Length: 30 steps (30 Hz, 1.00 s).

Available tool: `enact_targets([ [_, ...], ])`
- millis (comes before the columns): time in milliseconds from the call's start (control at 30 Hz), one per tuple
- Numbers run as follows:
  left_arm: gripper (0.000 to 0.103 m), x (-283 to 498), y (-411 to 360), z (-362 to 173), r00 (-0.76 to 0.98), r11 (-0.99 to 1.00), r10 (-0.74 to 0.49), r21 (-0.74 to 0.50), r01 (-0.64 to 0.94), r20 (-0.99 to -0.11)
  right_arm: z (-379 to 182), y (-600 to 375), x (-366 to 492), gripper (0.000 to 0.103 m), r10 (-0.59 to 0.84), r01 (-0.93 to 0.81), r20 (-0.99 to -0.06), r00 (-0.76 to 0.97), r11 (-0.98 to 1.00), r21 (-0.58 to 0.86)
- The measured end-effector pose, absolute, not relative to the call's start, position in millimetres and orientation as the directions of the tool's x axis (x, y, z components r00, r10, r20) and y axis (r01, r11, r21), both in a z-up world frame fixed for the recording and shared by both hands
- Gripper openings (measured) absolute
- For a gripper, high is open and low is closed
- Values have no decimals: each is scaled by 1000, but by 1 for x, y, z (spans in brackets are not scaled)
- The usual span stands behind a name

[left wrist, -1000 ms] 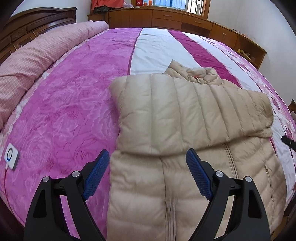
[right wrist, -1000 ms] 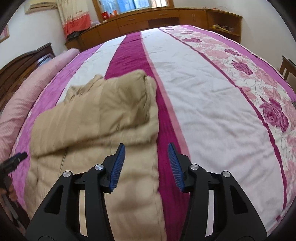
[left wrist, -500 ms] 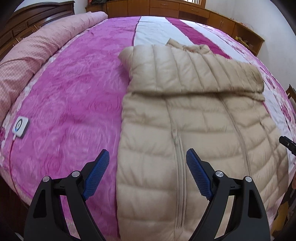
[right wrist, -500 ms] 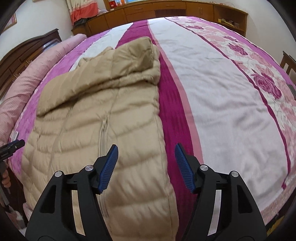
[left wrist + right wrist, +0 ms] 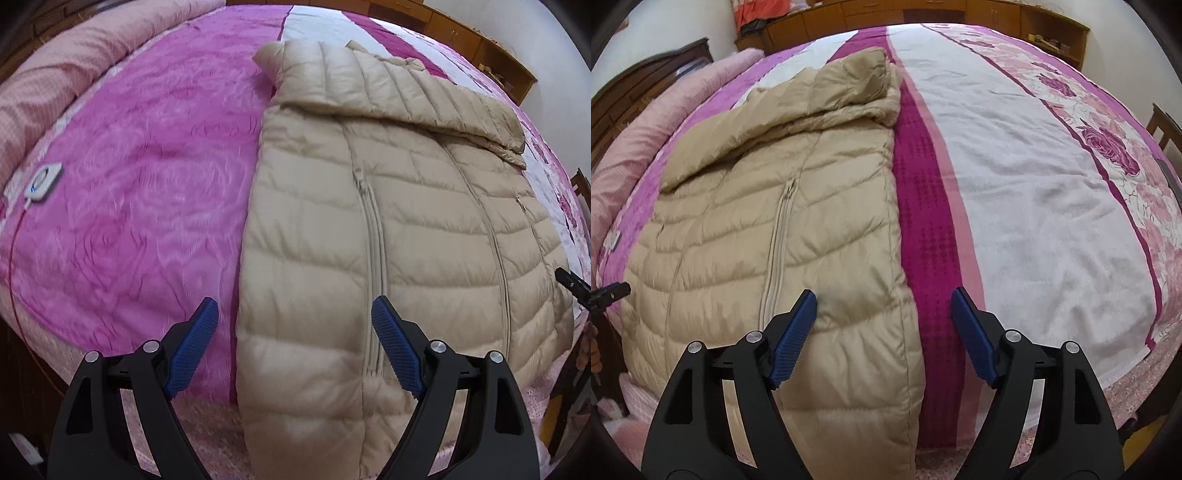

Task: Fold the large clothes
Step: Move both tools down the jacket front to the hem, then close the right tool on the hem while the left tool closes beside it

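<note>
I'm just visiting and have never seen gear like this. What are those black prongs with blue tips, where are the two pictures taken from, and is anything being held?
No robot here: a person holds a two-finger gripper in each hand, and each carries a wide-angle camera looking along its fingers. One picture is from the left gripper, the other from the right gripper. A beige padded jacket, its sleeves folded across the top, lies on a bed with a pink and white cover. Nothing is held. The left jaws stand open over the jacket's edge; the right jaws are opening over its other edge.
</note>
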<state>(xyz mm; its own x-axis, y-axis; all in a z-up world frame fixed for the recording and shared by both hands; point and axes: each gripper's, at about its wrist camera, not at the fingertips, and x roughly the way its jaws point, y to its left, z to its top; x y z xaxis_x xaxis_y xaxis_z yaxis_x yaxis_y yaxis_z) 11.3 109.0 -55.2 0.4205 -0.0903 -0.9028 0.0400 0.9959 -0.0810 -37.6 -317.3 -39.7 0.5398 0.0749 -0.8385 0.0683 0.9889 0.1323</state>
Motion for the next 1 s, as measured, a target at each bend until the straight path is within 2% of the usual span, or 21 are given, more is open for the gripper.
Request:
enact_targets([
  [233, 82, 2, 117, -65, 384, 996, -86, -80, 31, -919, -43, -312, -49, 78, 62, 54, -847, 528, 993, 106],
  [433, 82, -3, 121, -71, 359, 991, -134, -134, 25, -924, -46, -312, -58, 78, 75, 51, -852, 517, 992, 119],
  [733, 82, -11, 103, -76, 318, 978, -204, -179, 107, -926, -46, -307, -68, 79, 108, 16, -859, 501, 991, 133],
  [933, 82, -12, 95, -79, 312, 983, -162, -124, 139, -936, -47, -292, -71, 79, 155, -56, -862, 483, 988, 147],
  [1000, 82, -11, 98, -83, 306, 991, -103, -72, 110, -947, -49, -287, -71, 79, 157, -72, -864, 479, 988, 139],
])
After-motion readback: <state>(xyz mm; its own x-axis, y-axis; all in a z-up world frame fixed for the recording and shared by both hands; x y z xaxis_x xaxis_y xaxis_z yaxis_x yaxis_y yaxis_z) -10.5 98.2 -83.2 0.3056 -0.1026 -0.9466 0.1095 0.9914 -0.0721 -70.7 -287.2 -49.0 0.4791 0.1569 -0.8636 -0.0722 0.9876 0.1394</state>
